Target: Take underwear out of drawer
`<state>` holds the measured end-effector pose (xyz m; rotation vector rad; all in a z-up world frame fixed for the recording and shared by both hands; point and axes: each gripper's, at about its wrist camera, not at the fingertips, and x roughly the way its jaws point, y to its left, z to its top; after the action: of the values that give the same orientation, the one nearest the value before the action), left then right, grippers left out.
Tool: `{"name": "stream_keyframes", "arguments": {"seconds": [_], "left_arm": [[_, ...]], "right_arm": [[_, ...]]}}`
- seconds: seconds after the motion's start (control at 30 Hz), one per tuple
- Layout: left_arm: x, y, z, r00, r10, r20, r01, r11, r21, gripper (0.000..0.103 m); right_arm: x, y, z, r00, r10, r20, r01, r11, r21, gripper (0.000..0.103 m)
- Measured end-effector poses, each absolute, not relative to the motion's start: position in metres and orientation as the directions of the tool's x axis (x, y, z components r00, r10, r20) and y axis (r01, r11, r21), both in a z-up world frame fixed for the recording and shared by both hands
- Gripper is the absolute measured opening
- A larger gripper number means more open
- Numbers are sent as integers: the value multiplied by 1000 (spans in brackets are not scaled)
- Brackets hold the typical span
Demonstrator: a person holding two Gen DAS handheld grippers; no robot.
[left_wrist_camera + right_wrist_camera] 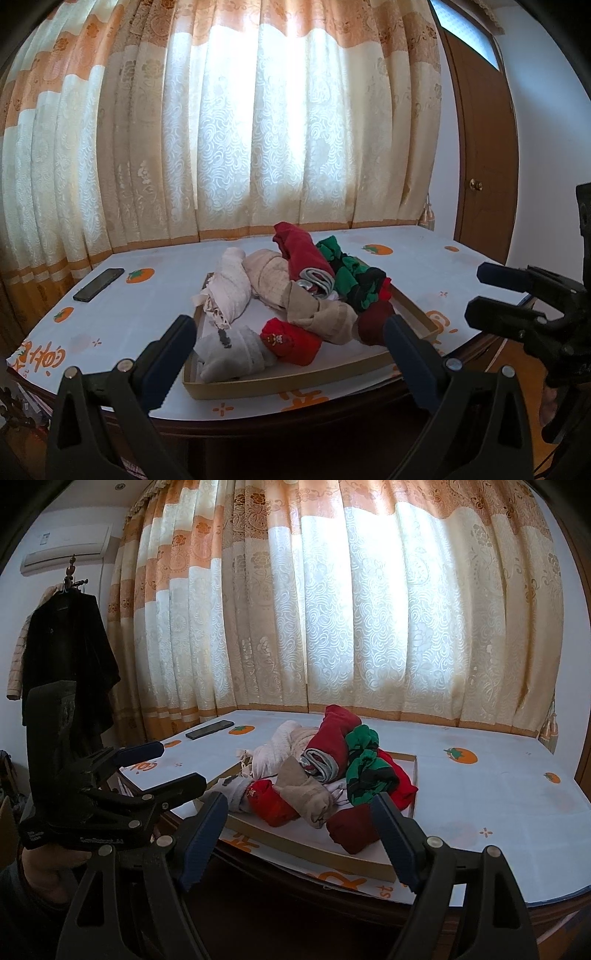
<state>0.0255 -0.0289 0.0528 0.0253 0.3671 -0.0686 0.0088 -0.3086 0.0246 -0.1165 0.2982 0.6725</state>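
Underwear (295, 291) heaped in shallow tray-like drawer (280, 384) on worktop (424, 266): red, green-black, beige, white rolled pieces. Left tongs (288, 328) and right tongs (299, 812) released, empty, short of drawer's near edge.

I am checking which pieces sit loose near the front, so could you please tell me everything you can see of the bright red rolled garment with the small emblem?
The bright red rolled garment looks like soft knit fabric, rolled into a short bundle lying on its side. A small white and dark emblem shows on its end. It lies in the shallow drawer tray near the front rim, touching the grey-white roll on one side and the tan garment on the other. Neither gripper touches it.
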Motion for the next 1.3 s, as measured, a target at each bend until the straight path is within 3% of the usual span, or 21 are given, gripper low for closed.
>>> {"name": "stream_keyframes", "arguments": {"seconds": [1.3], "left_arm": [[29, -24, 49, 922, -44, -385, 41, 999, -15, 103]], "right_arm": [[7, -302, 15, 717, 610, -337, -650, 760, -8, 82]]}}
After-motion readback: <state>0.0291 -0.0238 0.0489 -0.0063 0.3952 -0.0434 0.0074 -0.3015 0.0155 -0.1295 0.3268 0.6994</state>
